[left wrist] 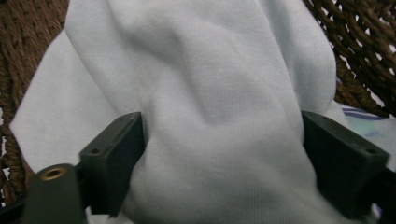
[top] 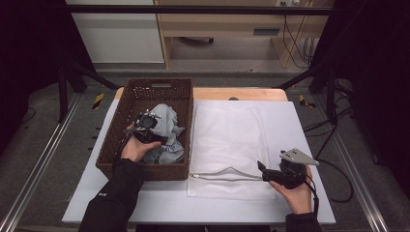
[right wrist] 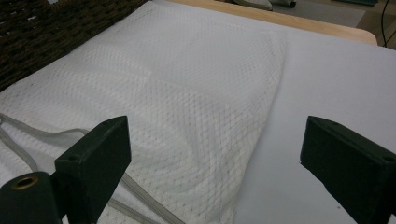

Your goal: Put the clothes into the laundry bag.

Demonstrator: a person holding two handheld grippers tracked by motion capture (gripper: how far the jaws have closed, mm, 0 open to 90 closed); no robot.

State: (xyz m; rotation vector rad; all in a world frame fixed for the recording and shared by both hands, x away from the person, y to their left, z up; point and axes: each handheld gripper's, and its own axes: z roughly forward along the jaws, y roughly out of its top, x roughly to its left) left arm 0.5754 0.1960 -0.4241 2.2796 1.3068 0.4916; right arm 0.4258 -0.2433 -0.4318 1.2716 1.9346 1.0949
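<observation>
Left hand-held gripper (left wrist: 219, 154) inside basket (top: 145, 96), jaws wide around grey garment (left wrist: 205, 93), not yet clamped

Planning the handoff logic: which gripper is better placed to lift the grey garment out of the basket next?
Left. The left gripper is inside the wicker basket, its open jaws straddling a fold of the grey garment. The right gripper is open, off by the white mesh bag, away from the basket.
</observation>
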